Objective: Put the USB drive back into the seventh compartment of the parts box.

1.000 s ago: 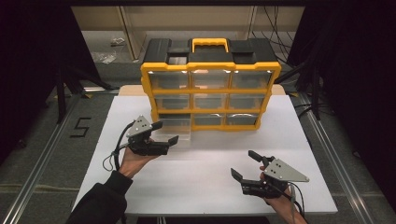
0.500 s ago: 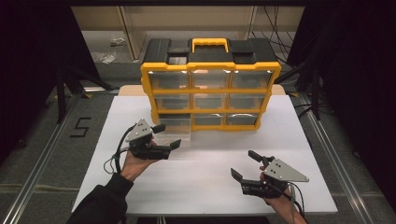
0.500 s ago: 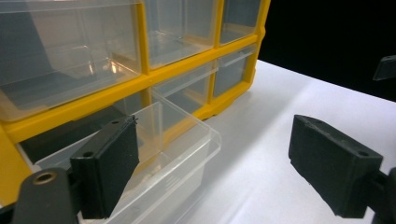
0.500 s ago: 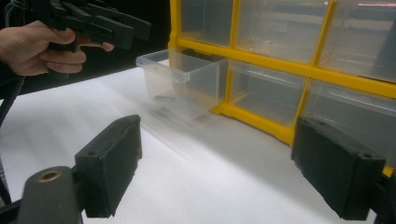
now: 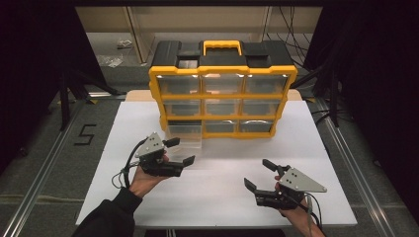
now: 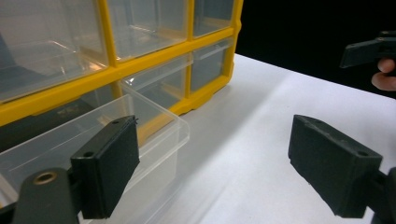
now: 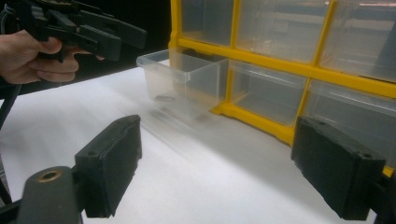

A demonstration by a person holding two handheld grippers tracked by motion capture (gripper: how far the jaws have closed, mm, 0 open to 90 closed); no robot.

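A yellow and black organizer cabinet point(image 5: 222, 94) with clear drawers stands at the back of the white table. Its bottom-left clear drawer point(image 5: 184, 134) point(image 6: 140, 126) point(image 7: 184, 79) is pulled out toward me. My left gripper point(image 5: 180, 151) point(image 6: 212, 168) hovers open just in front of that drawer, nothing between its jaws. My right gripper point(image 5: 259, 174) point(image 7: 229, 172) is open near the table's front right, aimed toward the cabinet, holding nothing. The left gripper point(image 7: 88, 30) also appears far off in the right gripper view.
The white table top point(image 5: 222, 163) has bare room between the two grippers. Dark floor with metal rails point(image 5: 44, 168) flanks the table. A "5" mark point(image 5: 85, 134) lies on the floor at left.
My left gripper has shifted slightly right and nearer the table front beside the pulled-out drawer. The right gripper has stayed still.
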